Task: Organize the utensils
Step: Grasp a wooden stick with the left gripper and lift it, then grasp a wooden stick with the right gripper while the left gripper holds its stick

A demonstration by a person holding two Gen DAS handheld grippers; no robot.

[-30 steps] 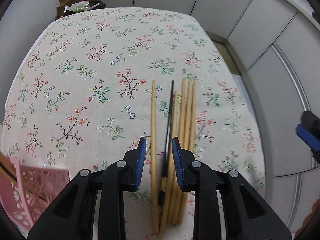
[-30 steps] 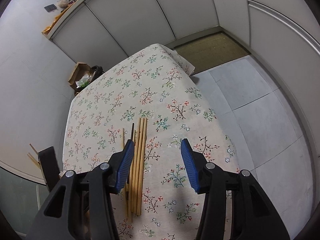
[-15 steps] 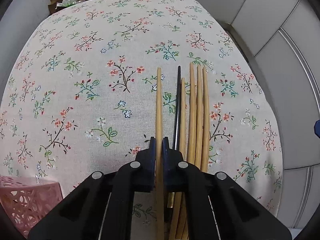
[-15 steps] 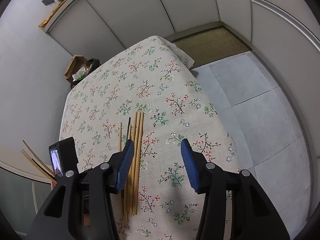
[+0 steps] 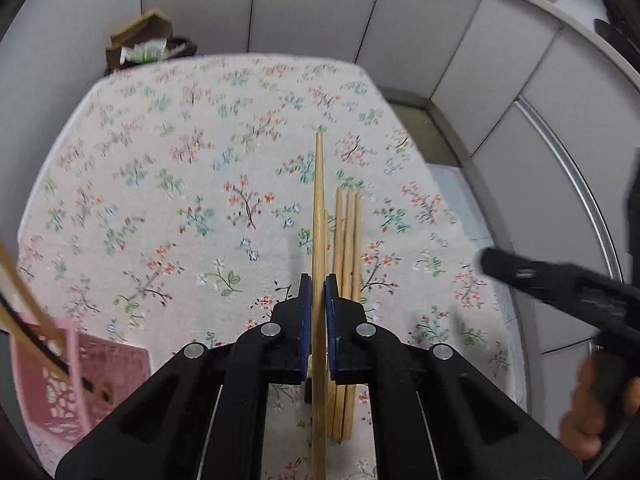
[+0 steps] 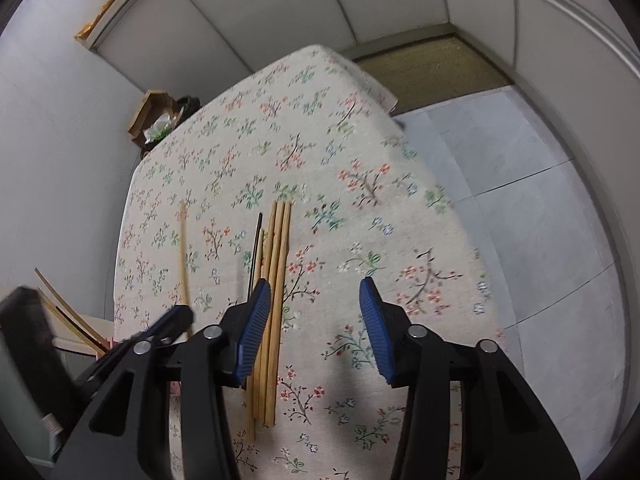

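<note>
My left gripper is shut on one wooden chopstick and holds it above the floral tablecloth. Its tip points away from me. Just right of it, a bundle of wooden chopsticks lies on the cloth. In the right wrist view my right gripper hovers over that bundle, which lies below its left finger beside a thin black chopstick. Its jaws are closing and the pads press on nothing. The lifted chopstick shows blurred at the left.
A pink lattice basket with several chopsticks standing in it is at the near left. A cardboard box of rubbish sits beyond the far left corner. The table's right edge drops to grey floor tiles. A hand holds the right gripper.
The left gripper shut on the leftmost wooden chopstick and lifted it off the cloth. The right gripper came down closer to the bundle and its jaws narrowed.
</note>
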